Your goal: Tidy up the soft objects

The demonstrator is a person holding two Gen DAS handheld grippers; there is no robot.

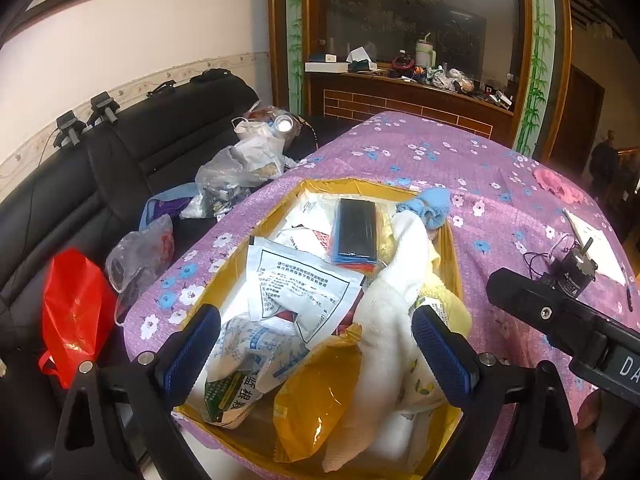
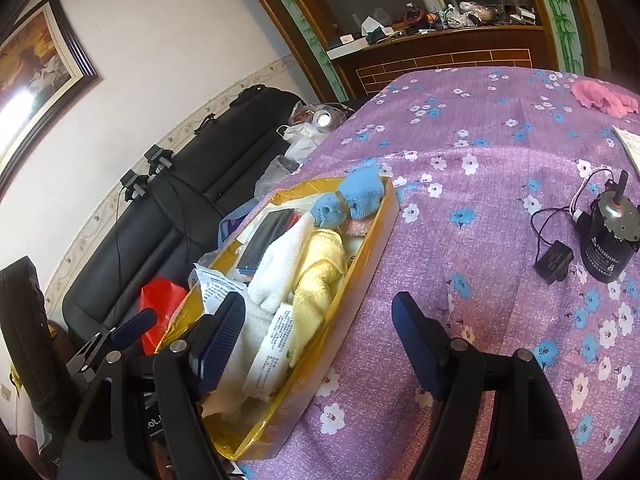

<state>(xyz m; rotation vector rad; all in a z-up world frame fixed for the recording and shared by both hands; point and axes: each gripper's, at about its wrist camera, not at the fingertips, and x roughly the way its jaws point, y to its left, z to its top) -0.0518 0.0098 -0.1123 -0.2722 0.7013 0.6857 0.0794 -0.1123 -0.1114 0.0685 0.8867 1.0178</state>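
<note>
A shallow yellow box (image 1: 455, 264) (image 2: 362, 276) on the purple flowered tablecloth holds a white towel (image 1: 394, 280) (image 2: 280, 268), a yellow cloth (image 2: 320, 276), blue knitted pieces (image 1: 430, 204) (image 2: 354, 198), paper packets (image 1: 304, 284) and a dark flat pack (image 1: 356, 228). My left gripper (image 1: 316, 352) hovers open over the box's near end, nothing between its fingers. My right gripper (image 2: 318, 340) is open above the box's right rim, empty. A pink soft piece (image 1: 558, 184) (image 2: 604, 98) lies far right on the table.
A black motor with wires (image 2: 604, 240) (image 1: 572, 276) and a white paper (image 1: 596, 244) sit on the table's right side. A black sofa (image 1: 100, 184) on the left carries plastic bags and a red bag (image 1: 76, 312). A cluttered wooden cabinet (image 1: 408, 92) stands behind.
</note>
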